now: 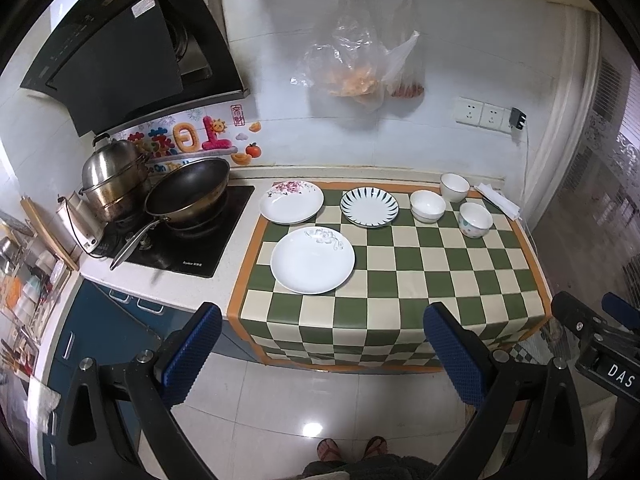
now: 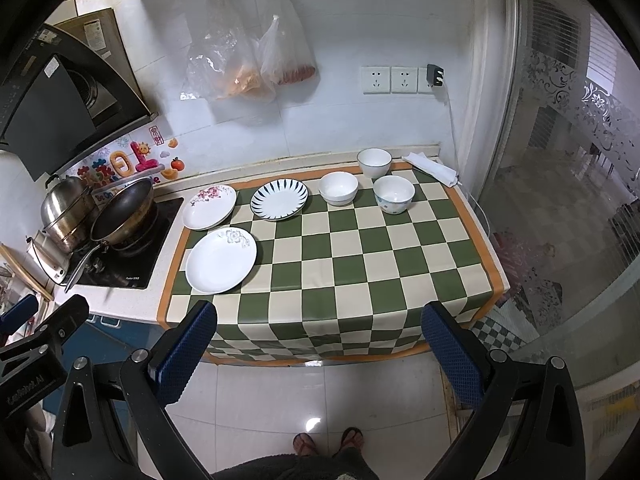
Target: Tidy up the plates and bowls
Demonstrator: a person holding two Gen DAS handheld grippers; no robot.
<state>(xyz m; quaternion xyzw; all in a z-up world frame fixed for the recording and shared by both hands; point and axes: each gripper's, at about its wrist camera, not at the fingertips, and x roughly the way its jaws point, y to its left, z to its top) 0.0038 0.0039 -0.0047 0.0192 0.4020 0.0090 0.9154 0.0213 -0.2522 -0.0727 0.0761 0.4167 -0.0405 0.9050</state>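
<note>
Left gripper [image 1: 322, 344] and right gripper [image 2: 320, 344] both spread wide and empty, held back from the counter's near edge.

Ahead of the left gripper on the checked cloth [image 1: 460, 276]: nearest, a plain white plate [image 1: 312, 260]; beyond it, side by side, a pink-flowered plate [image 1: 291, 202] and a blue-striped plate [image 1: 369, 206]. Farther ahead and right of them, three bowls: a white bowl [image 1: 427, 206], a rimmed bowl [image 1: 455, 187] behind, a patterned bowl [image 1: 475, 220] rightmost. Nothing stacked, nothing grasped; apparently at the very start, all gathering and stacking left to do.
</note>
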